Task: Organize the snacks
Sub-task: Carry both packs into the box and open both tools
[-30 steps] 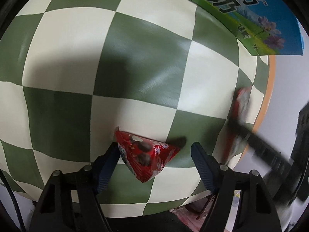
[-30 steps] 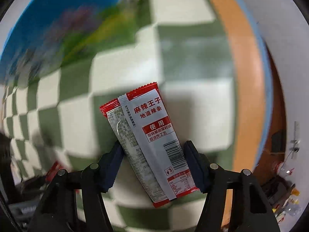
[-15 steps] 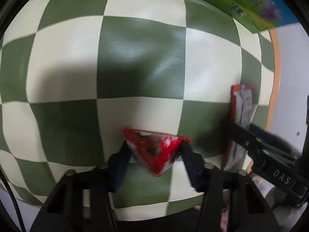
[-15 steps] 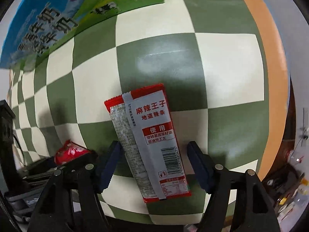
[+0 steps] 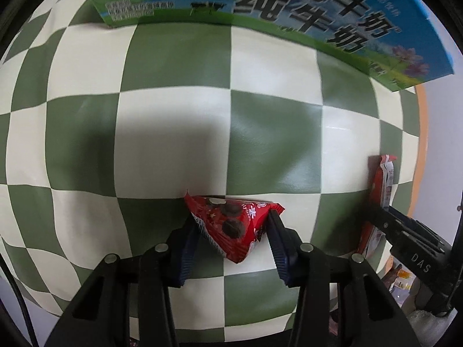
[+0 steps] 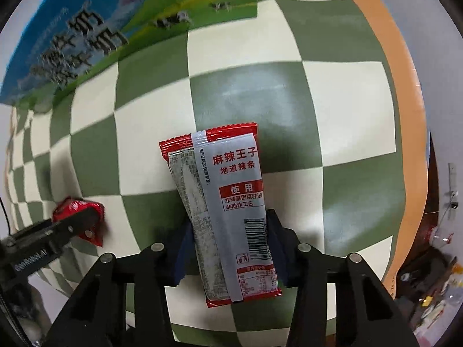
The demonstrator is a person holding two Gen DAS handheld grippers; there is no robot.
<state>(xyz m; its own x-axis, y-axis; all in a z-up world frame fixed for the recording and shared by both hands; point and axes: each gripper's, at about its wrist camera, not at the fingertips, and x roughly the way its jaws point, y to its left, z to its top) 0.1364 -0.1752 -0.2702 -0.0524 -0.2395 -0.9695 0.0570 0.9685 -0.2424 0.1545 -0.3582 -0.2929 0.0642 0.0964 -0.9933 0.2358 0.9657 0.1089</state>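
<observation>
My left gripper (image 5: 231, 225) is shut on a red triangular snack packet (image 5: 231, 222) with dark cookies printed on it, just above the checkered cloth. The same packet shows at the left of the right wrist view (image 6: 78, 214). My right gripper (image 6: 228, 231) is shut on a long grey-and-red spicy strip packet (image 6: 228, 202), held lengthwise over the cloth. That packet shows edge-on at the right of the left wrist view (image 5: 382, 188).
A blue and green milk carton box (image 5: 289, 8) stands at the far side of the table; it also shows in the right wrist view (image 6: 95, 31). The green and cream checkered cloth (image 5: 173, 115) covers a round table with an orange rim (image 6: 405, 86).
My left gripper closed on the red triangular packet. My right gripper closed on the strip packet. Both views pulled back, bringing more of the milk box into view.
</observation>
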